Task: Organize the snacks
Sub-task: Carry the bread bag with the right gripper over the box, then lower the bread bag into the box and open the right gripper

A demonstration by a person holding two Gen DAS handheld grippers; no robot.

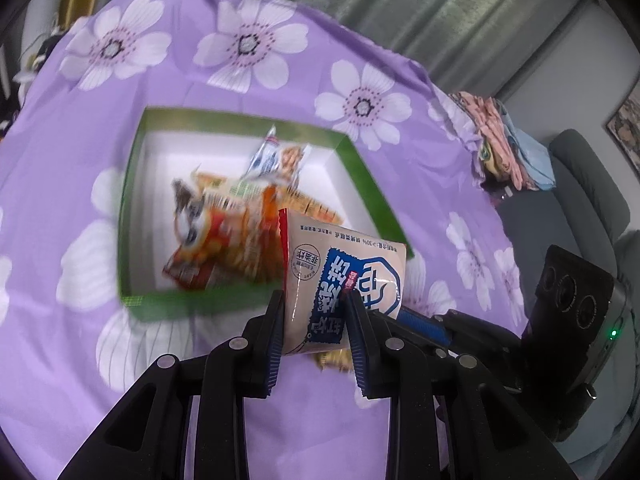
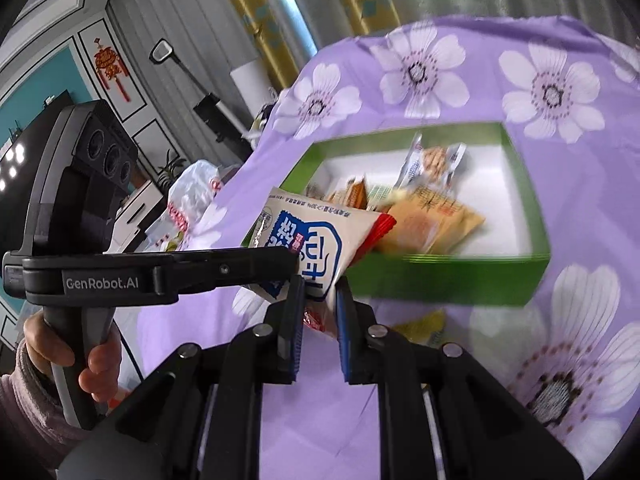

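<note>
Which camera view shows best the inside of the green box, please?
The left wrist view: it looks down into the green box, so all four walls, the white floor and the blurred snack packets show. In the right wrist view the box is seen at a lower angle, and the held white-and-blue packet hides its near corner.

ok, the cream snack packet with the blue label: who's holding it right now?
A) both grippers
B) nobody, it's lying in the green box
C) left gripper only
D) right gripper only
A: the left gripper and the right gripper are each clamped on the cream snack packet with the blue label, held above the purple flowered cloth near the green-walled box.
</note>
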